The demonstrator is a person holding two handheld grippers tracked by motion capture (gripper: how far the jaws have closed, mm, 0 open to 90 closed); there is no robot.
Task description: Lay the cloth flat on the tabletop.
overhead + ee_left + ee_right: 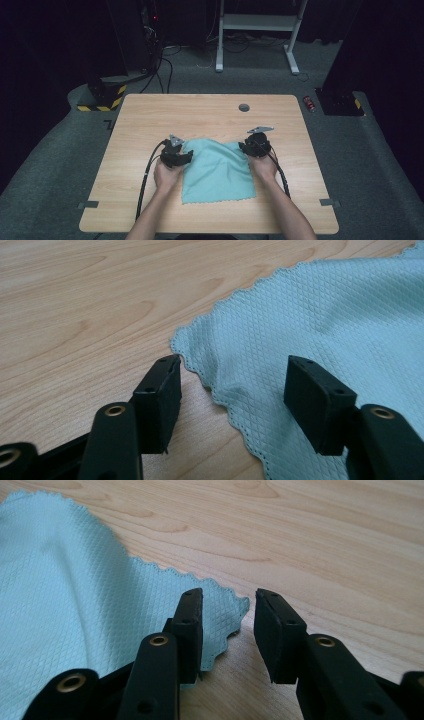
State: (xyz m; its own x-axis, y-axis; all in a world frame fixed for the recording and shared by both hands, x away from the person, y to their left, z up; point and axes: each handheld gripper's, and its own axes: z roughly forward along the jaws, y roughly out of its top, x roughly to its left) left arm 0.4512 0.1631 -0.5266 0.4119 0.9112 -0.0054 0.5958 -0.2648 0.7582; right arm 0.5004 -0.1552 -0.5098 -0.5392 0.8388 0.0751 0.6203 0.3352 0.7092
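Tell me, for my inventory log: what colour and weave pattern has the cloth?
The scallop-edged cloth is light teal with fine diamond weave; left gripper view.

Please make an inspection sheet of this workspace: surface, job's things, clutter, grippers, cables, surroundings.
Surface: wooden table, with a grommet.
Job's things: teal cloth, lying mostly flat.
Clutter: nothing seen on the table.
Grippers: left gripper open, jaws astride the cloth's corner; right gripper open at the other far corner.
Cables: one black cable from each gripper, running toward the person.
Surroundings: grey floor, white desk frame, red can.
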